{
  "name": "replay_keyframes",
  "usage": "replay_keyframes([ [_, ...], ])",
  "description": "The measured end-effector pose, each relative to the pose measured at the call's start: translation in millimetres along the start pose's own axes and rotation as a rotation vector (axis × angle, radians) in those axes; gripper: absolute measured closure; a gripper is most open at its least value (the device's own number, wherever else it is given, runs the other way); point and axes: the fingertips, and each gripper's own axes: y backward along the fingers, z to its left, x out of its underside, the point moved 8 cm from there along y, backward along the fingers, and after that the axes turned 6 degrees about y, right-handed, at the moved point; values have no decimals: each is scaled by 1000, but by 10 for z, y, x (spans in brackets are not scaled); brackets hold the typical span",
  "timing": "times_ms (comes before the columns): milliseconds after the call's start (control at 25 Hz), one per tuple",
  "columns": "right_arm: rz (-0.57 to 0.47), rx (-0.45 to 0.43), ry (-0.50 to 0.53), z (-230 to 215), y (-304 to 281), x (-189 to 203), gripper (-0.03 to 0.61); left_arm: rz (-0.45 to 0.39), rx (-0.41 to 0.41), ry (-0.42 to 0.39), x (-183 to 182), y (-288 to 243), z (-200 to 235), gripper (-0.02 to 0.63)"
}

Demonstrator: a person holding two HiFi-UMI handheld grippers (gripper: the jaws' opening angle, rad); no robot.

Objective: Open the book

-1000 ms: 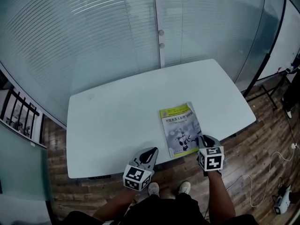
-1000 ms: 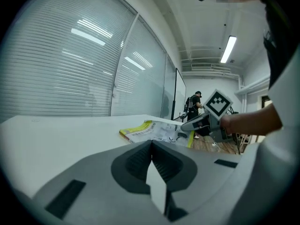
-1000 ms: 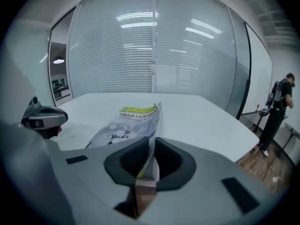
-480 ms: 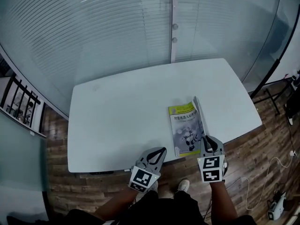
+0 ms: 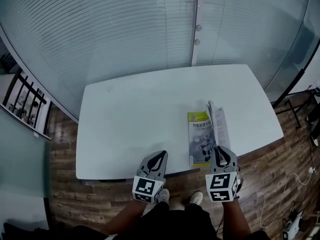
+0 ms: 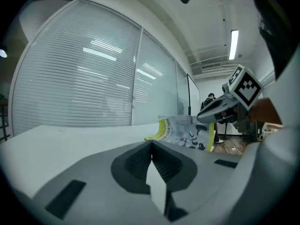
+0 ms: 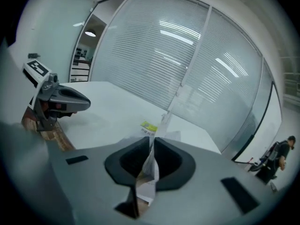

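A book [image 5: 201,140] with a yellow-green and grey cover lies near the front right edge of the white table [image 5: 135,119]. My right gripper [image 5: 218,151] is shut on the cover's near right edge and holds it lifted and tilted, baring white pages [image 5: 221,125] beneath. In the right gripper view the thin cover edge [image 7: 149,165] stands pinched between the jaws of the right gripper [image 7: 152,142]. My left gripper [image 5: 159,159] hovers at the table's front edge to the left of the book, shut and empty. The left gripper view shows the left gripper [image 6: 151,146] shut, with the raised cover [image 6: 180,131] and the right gripper [image 6: 220,111] beyond.
A frosted glass wall [image 5: 150,29] with blinds runs behind the table. Wooden floor [image 5: 280,174] surrounds the table, with cables at the right. A person [image 7: 276,158] stands far off in the right gripper view.
The right gripper has risen with the cover's edge, so the cover went from flat to steeply tilted and white pages show. The left gripper shifted a little along the front edge.
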Motion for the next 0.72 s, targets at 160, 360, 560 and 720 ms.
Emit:
replay_keyframes([
  [160,-50,-37,88,253,-10,-276,539,-13,-9,8,-15,59,52,603],
  [360,-95,-113,128,547,-80,-525,545,-16,-77,32,4,265,309,603],
  [560,-133,-212,160,851,-99,-705,545,-19,-119,51,27,405,511,603],
  [720,-170,-268,217,1129,-136,-838,546,-37,-141,46,3,488,593,603],
])
